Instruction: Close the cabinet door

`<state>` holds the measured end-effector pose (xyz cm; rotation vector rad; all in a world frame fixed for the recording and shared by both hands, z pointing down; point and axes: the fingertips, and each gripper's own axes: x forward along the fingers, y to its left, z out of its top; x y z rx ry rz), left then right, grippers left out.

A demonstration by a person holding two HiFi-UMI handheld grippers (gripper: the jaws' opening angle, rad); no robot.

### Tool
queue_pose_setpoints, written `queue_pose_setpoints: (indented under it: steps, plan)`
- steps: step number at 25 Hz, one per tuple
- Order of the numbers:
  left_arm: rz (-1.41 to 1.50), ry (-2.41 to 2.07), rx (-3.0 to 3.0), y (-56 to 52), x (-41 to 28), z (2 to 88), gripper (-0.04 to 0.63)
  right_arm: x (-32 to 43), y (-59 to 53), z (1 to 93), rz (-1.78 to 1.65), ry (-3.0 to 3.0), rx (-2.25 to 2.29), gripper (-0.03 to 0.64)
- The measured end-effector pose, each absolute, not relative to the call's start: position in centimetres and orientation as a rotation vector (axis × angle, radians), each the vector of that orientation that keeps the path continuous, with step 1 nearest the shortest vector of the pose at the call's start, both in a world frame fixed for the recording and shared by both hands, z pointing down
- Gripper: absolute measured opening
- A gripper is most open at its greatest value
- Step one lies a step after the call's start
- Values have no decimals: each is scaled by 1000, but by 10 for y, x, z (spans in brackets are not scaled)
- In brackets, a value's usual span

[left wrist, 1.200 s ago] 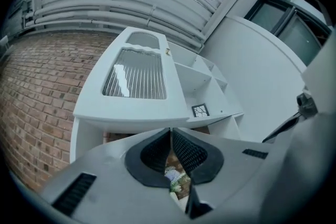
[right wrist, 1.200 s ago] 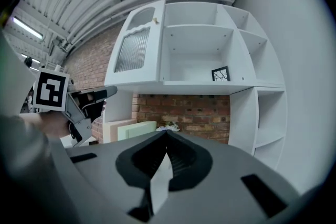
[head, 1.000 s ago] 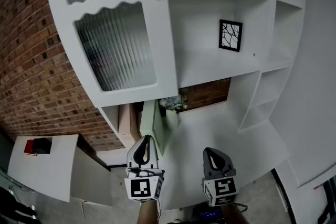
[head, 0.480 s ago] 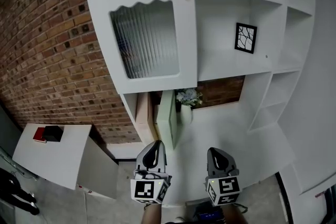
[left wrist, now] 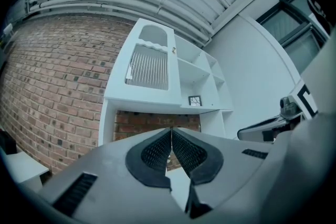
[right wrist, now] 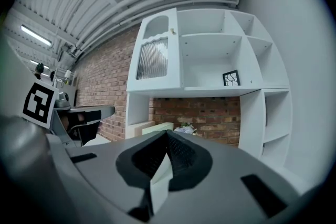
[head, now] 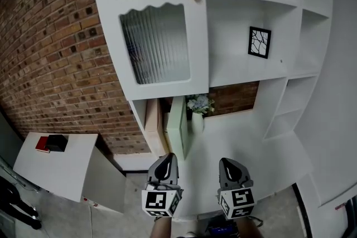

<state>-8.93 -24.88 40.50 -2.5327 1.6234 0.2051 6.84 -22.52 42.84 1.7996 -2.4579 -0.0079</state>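
Below white cabinet door (head: 153, 30), ribbed wavy-edged glass: left claw (head: 166, 161), right claw (head: 230, 164) clenched.

We see cabinet door (head: 162, 30) left of open shelves (head: 245, 14) | framed picture (head: 259, 42) on a shelf, right of door | vase (head: 198, 114) in niche below, panel (head: 177, 125) just left of it | brick wall (head: 50, 53) left | surface (head: 61, 173) lower left carries a box (head: 50, 143) | left hand-held gripper (head: 165, 162) and right hand-held gripper (head: 229, 163) side by side before us
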Motion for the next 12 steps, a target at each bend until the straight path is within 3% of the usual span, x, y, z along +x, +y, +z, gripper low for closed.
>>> queue_pose_setpoints:
  steps: [12]
  plan:
    - [241,1591,-2591,-258,-84,406,17,77,-233,427,7,-2436,1834,0]
